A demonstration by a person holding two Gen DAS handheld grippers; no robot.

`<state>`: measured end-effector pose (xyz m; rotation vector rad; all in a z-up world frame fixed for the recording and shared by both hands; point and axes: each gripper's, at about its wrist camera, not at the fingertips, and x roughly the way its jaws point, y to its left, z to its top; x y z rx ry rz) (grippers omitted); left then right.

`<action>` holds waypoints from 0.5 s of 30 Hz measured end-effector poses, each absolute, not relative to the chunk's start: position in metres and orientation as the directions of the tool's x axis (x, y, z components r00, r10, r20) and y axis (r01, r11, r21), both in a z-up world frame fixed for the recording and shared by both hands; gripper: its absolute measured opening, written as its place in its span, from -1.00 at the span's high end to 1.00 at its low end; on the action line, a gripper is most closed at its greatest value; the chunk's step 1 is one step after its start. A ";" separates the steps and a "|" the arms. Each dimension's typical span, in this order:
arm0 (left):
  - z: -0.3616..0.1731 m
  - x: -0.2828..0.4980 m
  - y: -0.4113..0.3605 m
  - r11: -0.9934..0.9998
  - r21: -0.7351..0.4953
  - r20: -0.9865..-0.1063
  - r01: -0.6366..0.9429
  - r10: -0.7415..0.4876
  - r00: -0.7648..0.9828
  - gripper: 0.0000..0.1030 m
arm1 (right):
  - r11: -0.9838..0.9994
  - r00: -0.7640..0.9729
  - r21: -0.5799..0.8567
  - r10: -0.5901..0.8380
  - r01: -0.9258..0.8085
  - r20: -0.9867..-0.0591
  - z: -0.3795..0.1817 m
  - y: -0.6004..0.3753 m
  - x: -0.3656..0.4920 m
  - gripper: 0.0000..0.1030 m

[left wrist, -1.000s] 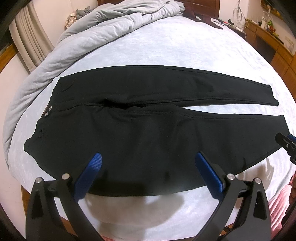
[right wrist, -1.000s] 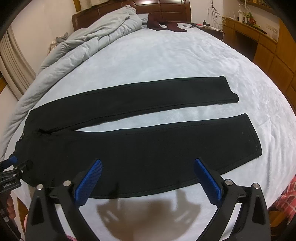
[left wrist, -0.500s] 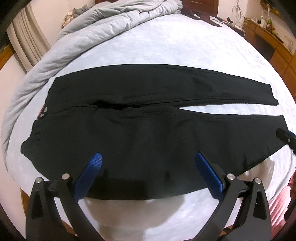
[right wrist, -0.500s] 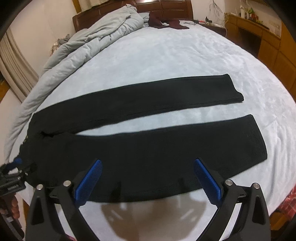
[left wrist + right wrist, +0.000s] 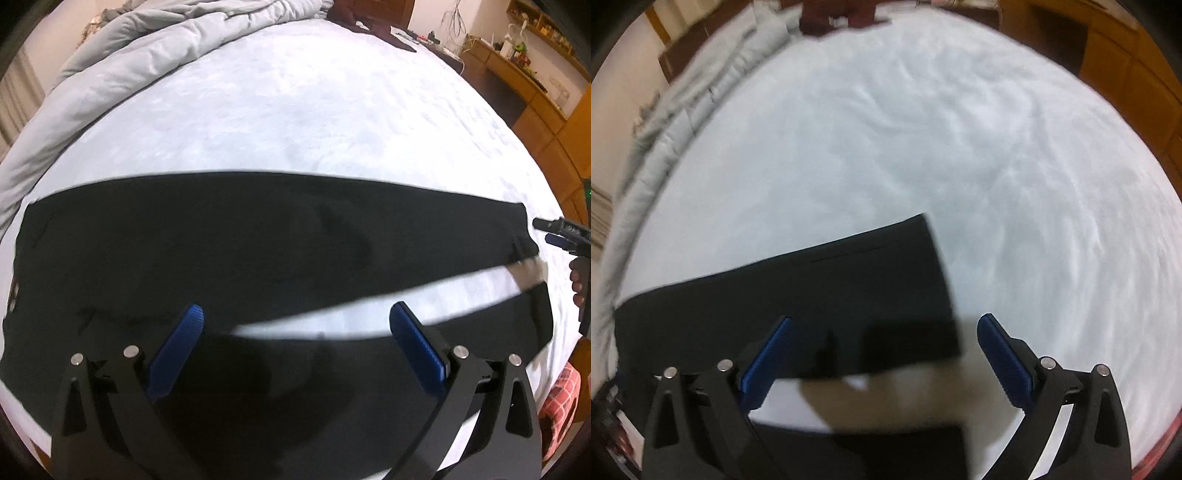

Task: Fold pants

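Black pants (image 5: 229, 240) lie flat on the pale bed sheet (image 5: 314, 118), waist at the left, the two legs running right with a narrow gap between them. My left gripper (image 5: 295, 343) is open, low over the near thigh by the crotch. My right gripper (image 5: 882, 350) is open, low over the leg ends; the far leg's cuff (image 5: 886, 277) lies between its fingers and the near leg (image 5: 868, 454) is under it. The right gripper also shows in the left wrist view (image 5: 561, 236) beside the far cuff. The right wrist view is blurred.
A bunched grey duvet (image 5: 155, 66) runs along the far left of the bed. A dark red garment (image 5: 842, 14) lies by the headboard. Wooden cabinets (image 5: 546, 122) stand to the right of the bed. A red checked cloth (image 5: 561, 398) shows at the near right edge.
Both grippers have moved forward and lower over the pants. The right gripper has shifted right to the leg ends. Both stay open.
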<state>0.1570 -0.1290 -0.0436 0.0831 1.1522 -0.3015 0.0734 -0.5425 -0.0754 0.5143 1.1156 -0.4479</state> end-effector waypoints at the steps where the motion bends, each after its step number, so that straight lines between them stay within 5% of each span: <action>1: -0.046 0.165 -0.136 0.954 -0.099 -0.909 0.284 -0.203 0.363 -0.94 | 0.802 0.374 0.161 -0.083 0.575 -0.924 -0.078 -0.550 0.078 -0.93; 5: -0.059 0.193 -0.169 0.939 -0.115 -0.911 0.323 -0.229 0.343 -0.94 | 0.798 0.386 0.247 0.020 0.549 -0.922 -0.101 -0.569 0.098 -0.91; 8: -0.067 0.201 -0.193 0.923 -0.110 -0.912 0.367 -0.241 0.331 -0.94 | 0.824 0.371 0.211 0.001 0.526 -0.929 -0.107 -0.570 0.107 -0.69; 13: -0.077 0.211 -0.227 0.894 -0.119 -0.910 0.432 -0.272 0.311 -0.94 | 0.897 0.441 0.207 0.016 0.390 -0.897 -0.088 -0.562 0.100 0.74; 15: -0.080 0.218 -0.234 0.883 -0.120 -0.909 0.454 -0.282 0.308 -0.94 | 0.911 0.488 0.252 0.066 0.327 -0.871 -0.074 -0.557 0.093 0.79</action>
